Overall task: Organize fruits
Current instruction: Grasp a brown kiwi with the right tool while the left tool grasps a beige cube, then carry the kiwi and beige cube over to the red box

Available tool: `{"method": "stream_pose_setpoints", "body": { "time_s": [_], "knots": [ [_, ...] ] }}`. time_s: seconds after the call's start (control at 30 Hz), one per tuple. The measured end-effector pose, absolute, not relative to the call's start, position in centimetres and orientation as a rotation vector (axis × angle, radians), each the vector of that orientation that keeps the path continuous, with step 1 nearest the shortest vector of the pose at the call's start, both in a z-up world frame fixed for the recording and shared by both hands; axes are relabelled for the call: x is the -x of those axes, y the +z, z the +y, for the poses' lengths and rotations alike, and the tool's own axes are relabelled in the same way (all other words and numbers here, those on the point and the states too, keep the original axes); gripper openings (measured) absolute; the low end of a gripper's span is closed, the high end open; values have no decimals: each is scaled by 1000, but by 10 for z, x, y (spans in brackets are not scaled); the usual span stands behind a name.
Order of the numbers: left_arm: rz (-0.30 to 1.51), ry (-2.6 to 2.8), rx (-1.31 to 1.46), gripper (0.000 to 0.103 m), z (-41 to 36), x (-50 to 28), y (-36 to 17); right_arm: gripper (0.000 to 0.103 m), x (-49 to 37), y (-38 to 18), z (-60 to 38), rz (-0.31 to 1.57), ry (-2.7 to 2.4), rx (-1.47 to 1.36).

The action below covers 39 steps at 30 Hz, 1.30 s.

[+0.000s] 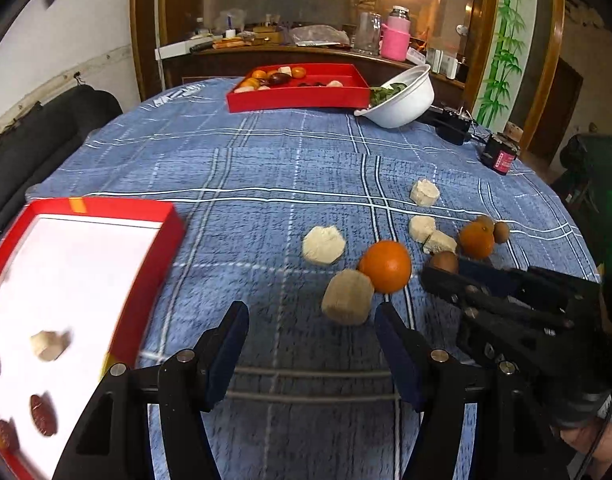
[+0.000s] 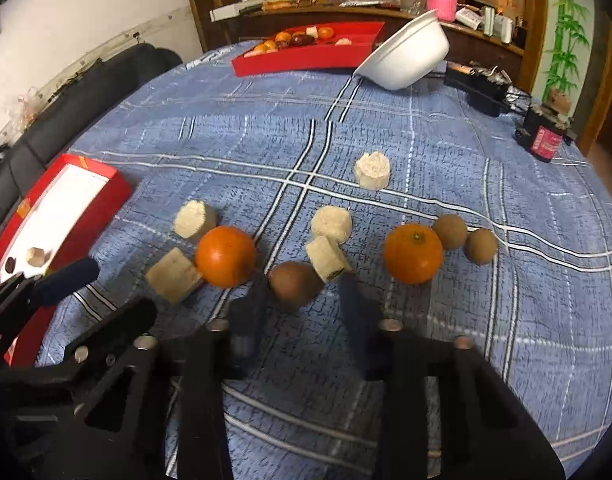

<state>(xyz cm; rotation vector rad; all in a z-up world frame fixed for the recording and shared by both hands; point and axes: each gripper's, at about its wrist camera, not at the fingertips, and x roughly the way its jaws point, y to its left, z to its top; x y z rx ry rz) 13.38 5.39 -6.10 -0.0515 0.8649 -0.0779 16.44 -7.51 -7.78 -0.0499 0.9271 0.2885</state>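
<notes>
Loose fruit lies on the blue checked tablecloth (image 1: 266, 168): two oranges (image 1: 385, 266) (image 2: 413, 253), brown kiwis (image 2: 294, 283) and several pale cut chunks (image 1: 347, 297) (image 2: 173, 275). My left gripper (image 1: 311, 310) is open and empty, just short of a pale chunk and the near orange. My right gripper (image 2: 302, 284) is open, its fingers on either side of a brown kiwi on the cloth; it also shows in the left wrist view (image 1: 445, 268). A red tray with a white floor (image 1: 86, 280) at the left holds a pale chunk and dark fruit pieces.
A second red tray (image 1: 298, 88) with oranges and other fruit stands at the far side, a tilted white bowl (image 1: 401, 98) with greens next to it. Black devices (image 2: 543, 136) lie at the far right. A dark sofa is left of the table.
</notes>
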Motion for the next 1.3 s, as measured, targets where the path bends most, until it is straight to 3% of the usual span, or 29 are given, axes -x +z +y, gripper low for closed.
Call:
{"method": "stream_pose_setpoints", "body": {
  "time_s": [0.17,0.27,1.3],
  "knots": [
    [887,-108,40,52,40,-148,-69,23,-159,-74,-90,915,288,63],
    [915,-105,8,30,31,-156,-76,23,-153,-70,-105,904,273,37],
    [793,-137,49,29,27,-16,-37,24,-21,-40,-137,785,284,-30]
  ]
}}
